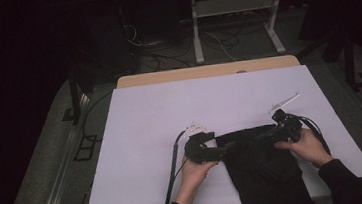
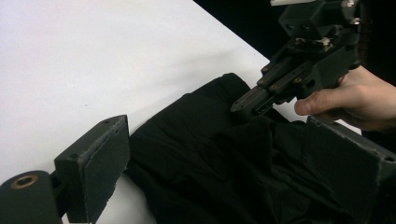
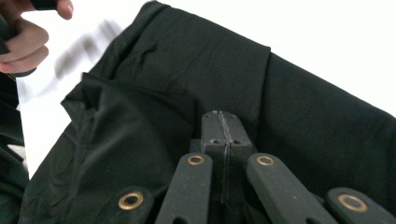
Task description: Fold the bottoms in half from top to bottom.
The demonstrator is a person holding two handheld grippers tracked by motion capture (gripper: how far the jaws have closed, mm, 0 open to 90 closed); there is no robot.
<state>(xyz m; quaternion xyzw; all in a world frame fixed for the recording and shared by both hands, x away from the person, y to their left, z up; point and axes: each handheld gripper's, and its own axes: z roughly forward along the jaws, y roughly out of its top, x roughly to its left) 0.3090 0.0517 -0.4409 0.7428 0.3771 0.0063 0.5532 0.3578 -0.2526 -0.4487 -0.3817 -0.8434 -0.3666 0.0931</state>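
My white table (image 1: 150, 120) sits in a dark room, cables (image 1: 165, 58) behind. My left gripper (image 2: 215, 154) gapes around the black cloth (image 1: 263, 169); my right gripper (image 3: 223, 123) is closed, tips against the cloth.

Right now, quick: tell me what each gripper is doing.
Left gripper: open, jaws either side of the black cloth, not pressing it.
Right gripper: closed, tips against the black cloth; whether it pinches a fold cannot be told.

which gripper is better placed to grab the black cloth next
Left, probably. The left gripper has its jaws wide open astride the black cloth. The right gripper is shut, tips against the fabric.
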